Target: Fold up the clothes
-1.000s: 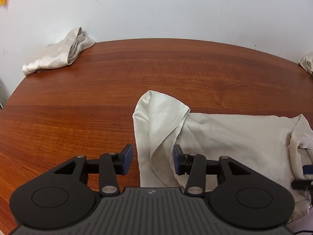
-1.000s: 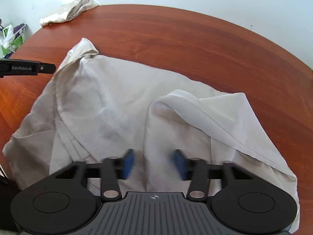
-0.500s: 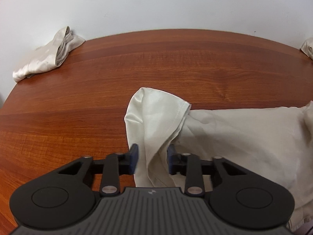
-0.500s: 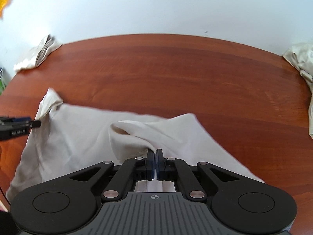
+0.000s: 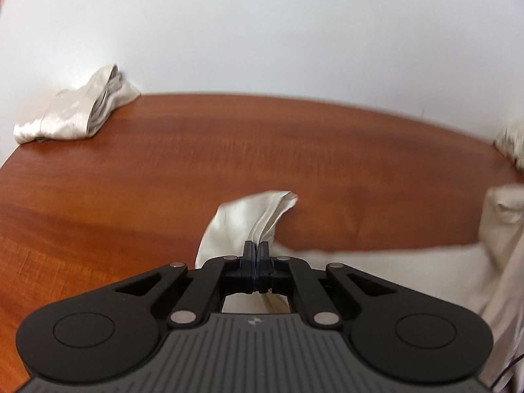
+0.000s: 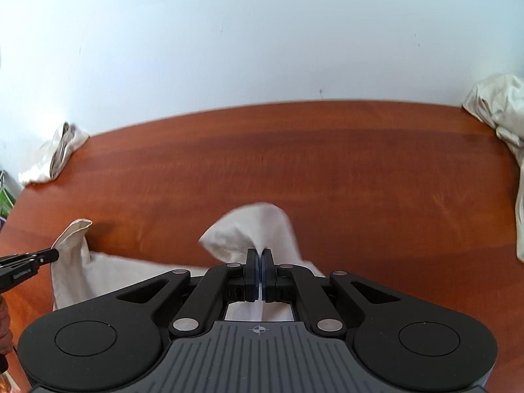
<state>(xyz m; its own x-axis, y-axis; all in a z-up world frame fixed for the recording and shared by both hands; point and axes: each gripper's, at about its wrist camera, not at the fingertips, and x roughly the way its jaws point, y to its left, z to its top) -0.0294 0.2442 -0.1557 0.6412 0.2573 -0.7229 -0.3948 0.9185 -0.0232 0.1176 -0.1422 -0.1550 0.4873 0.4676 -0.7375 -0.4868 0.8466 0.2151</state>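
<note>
Here we see both sets of jaws pinched tight on the cream garment [image 5: 376,271]: the left gripper [image 5: 254,245] clamps a bunched corner of it, and the right gripper [image 6: 260,253] clamps another fold, cloth pressed between the pads in each view. The garment hangs stretched between the two, partly over the reddish wooden surface [image 5: 229,150], but each gripper's black body hides the cloth below the jaws, so we cannot tell how much of it lies on the wood. Both views are smeared with blur. At the far left corner, against the white wall [image 6: 262,32], sits a folded pale cloth [image 5: 75,111]. At the far right edge a crumpled pale heap [image 6: 501,111] is cut off by the frame. A dark hand [image 6: 4,324] shows dimly at the right view's left border.
</note>
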